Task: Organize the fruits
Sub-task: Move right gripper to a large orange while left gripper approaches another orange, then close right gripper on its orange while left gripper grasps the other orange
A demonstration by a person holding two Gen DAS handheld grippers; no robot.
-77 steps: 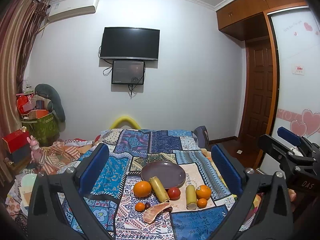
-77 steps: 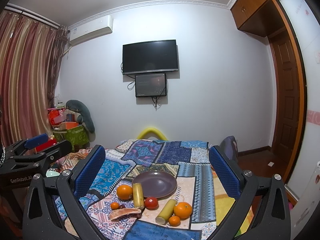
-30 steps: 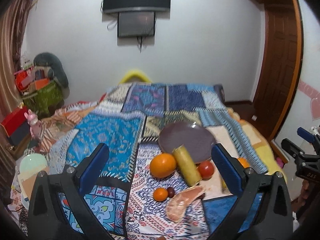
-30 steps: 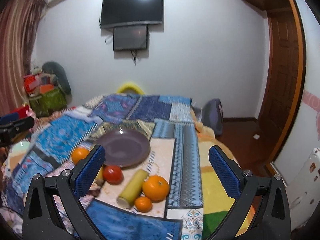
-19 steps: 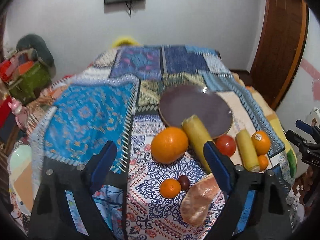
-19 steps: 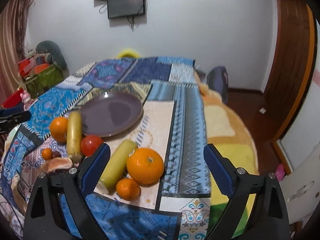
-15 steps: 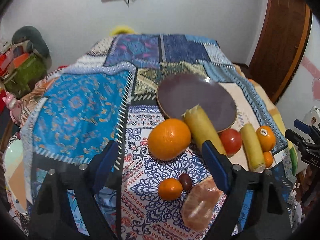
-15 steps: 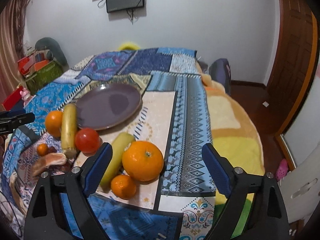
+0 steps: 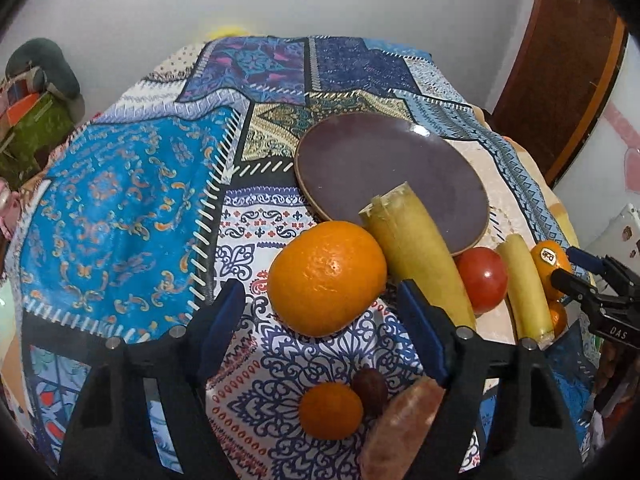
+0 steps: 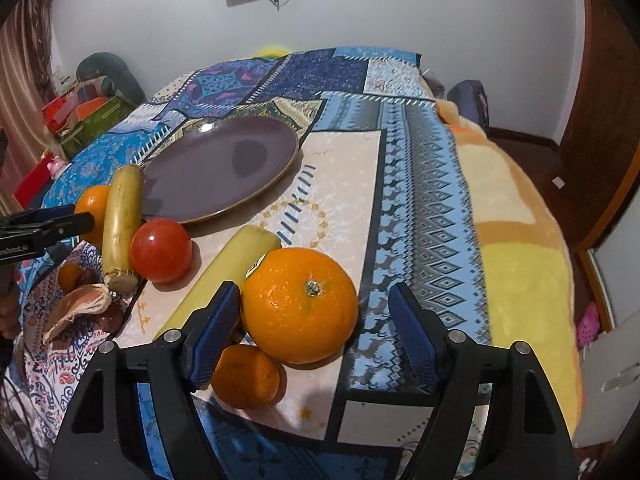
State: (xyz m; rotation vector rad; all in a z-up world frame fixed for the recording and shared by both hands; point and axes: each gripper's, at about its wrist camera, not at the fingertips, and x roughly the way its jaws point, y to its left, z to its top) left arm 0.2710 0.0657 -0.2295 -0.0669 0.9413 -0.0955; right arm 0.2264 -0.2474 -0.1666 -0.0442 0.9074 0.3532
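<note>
A patchwork quilt covers the bed and bears everything. On it lies an empty purple plate. The left gripper hangs over a big orange; its jaws have just been closing and stand fairly wide, the orange ahead between the blue pads, which do not touch it. The right gripper flanks a second big orange the same way, jaws just closing too, with gaps on both sides. A yellow stick leans on the plate's near rim; another stick lies beside the right orange. A tomato sits between the sticks. Nearer lie a pomelo wedge, a mandarin, a second mandarin and a dark date touching the first mandarin.
</note>
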